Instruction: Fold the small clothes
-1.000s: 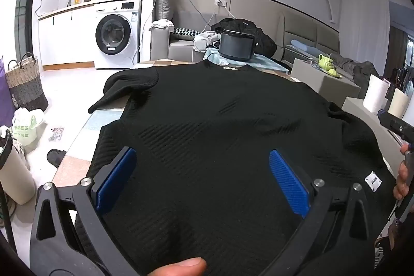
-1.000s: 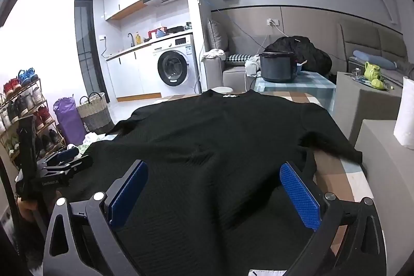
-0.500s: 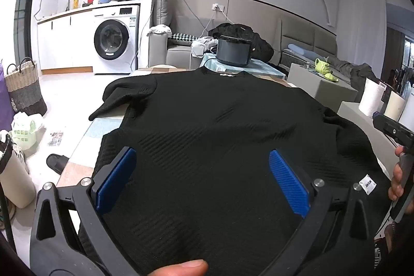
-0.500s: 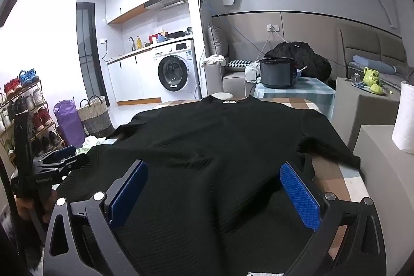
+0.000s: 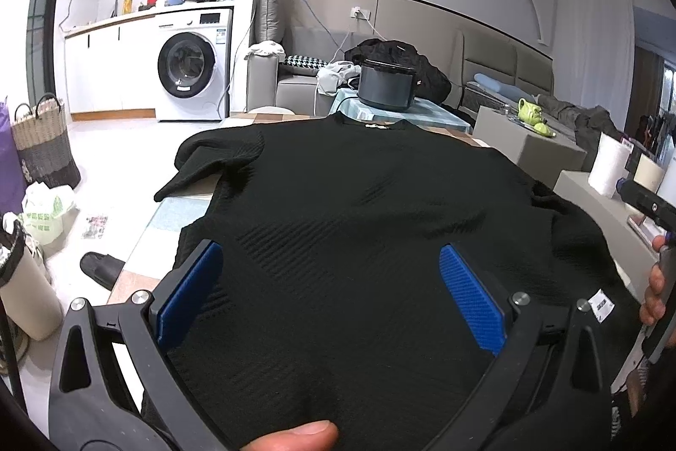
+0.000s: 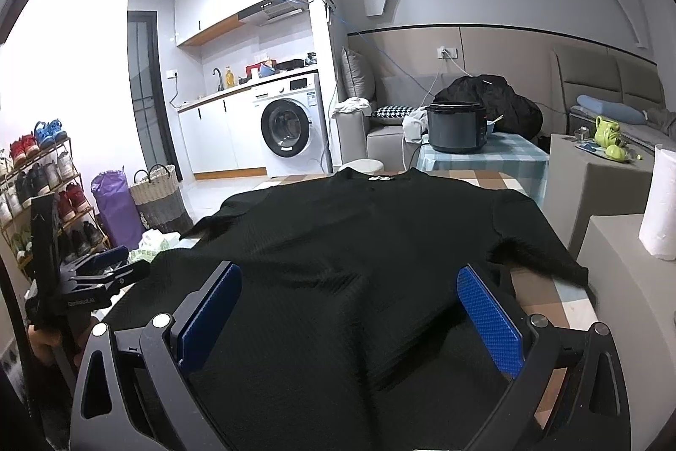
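We have a black sweater [image 5: 359, 222] spread flat on a table [image 6: 498, 178] with a checked top, its neck at the far end and its hem nearest us. One sleeve [image 5: 203, 168] hangs off the left edge of the table; the other sleeve [image 6: 541, 261] lies out to the right. A small white tag [image 5: 602, 305] shows at the near right of the hem.

Our left gripper [image 5: 329, 294] hangs over the near part of the sweater with its blue pads [image 5: 190, 294] set wide apart and nothing between them. Our right gripper [image 6: 350, 315] does the same, its pads [image 6: 488, 318] spread wide and empty above the cloth.

Beyond the far end of the table a dark cooker [image 6: 456, 127] stands on a smaller table with a pale blue checked cloth [image 6: 507, 151]. A washing machine [image 5: 192, 66] sits under a white kitchen counter at the far left, and a grey sofa [image 6: 380, 129] runs along the far wall. On the floor to the left we see a woven basket [image 5: 44, 142] and a shoe rack [image 6: 38, 189]. A roll of paper [image 6: 661, 206] stands on a grey block at the right.
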